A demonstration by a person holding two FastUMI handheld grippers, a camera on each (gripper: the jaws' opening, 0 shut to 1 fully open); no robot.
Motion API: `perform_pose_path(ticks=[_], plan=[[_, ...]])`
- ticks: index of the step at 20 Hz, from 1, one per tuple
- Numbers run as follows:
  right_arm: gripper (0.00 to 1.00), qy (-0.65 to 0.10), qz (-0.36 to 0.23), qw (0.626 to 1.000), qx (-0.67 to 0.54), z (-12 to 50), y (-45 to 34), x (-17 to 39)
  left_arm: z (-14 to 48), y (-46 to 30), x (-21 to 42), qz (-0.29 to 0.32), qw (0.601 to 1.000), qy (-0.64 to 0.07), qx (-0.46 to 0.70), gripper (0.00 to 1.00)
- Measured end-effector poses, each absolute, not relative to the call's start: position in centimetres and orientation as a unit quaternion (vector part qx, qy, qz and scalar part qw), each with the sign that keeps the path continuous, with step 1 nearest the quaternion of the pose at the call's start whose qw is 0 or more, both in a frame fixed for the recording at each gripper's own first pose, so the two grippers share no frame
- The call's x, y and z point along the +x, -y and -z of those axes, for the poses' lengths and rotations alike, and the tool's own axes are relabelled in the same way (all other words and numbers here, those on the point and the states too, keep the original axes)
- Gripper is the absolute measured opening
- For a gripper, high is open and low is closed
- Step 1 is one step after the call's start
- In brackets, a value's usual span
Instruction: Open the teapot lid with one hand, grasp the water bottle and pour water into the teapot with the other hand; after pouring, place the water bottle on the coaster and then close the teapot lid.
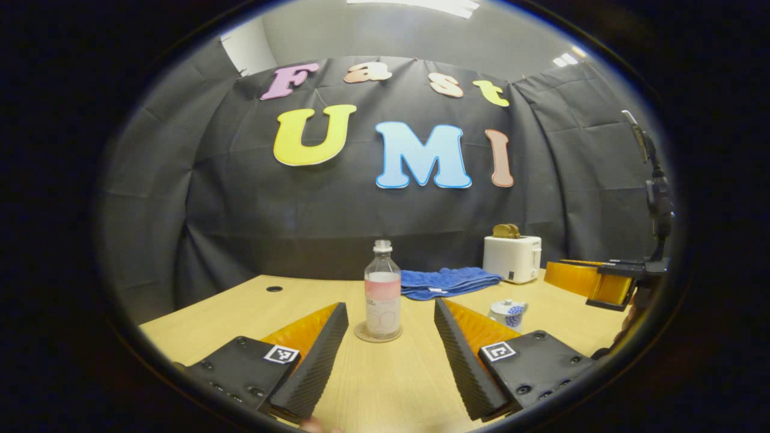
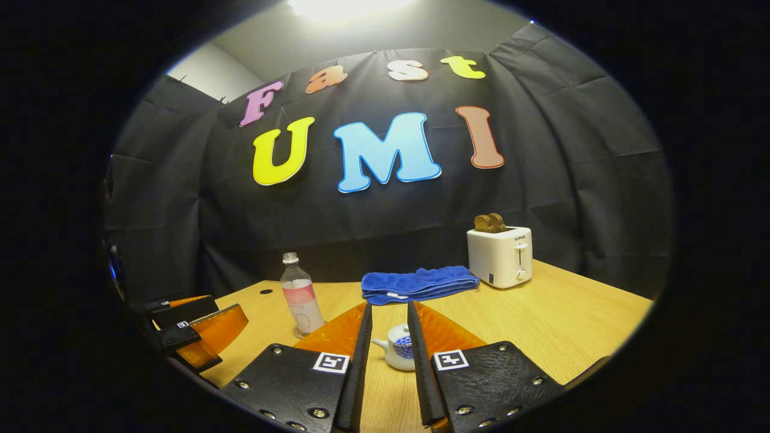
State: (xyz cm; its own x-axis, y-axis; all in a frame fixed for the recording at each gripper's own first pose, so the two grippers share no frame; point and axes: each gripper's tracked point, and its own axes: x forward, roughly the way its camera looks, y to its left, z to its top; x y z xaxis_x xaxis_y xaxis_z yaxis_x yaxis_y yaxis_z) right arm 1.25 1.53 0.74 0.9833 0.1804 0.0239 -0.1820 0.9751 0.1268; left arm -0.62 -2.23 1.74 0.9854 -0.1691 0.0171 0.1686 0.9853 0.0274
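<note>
A clear water bottle [image 1: 382, 288] with a pink label stands upright on a round coaster [image 1: 378, 332] on the wooden table. My left gripper [image 1: 391, 305] is open wide, its fingers framing the bottle without touching it. A small white teapot [image 1: 508, 313] with a blue pattern sits to the right, lid on. In the right gripper view the teapot [image 2: 400, 350] shows through the narrow gap of my right gripper [image 2: 390, 305], whose fingers hold nothing. The bottle [image 2: 299, 294] stands to the left there. Each view also catches the other gripper: the right gripper [image 1: 601, 282] and the left gripper [image 2: 192, 331].
A folded blue towel [image 2: 418, 282] lies at the back of the table [image 2: 571, 325]. Right of it stands a white toaster [image 2: 500, 255] with bread in its slots. The black cloth wall closes off the far side.
</note>
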Motion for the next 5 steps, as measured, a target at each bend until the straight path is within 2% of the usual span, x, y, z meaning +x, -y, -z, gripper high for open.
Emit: perform_pose_path(ticks=[5], plan=[[0.37,0.002,-0.096,0.994,0.053,-0.19,-2.07,1.49,-1.18,2.28,-0.52,0.079,0.997,0.006,0.004,1.00]])
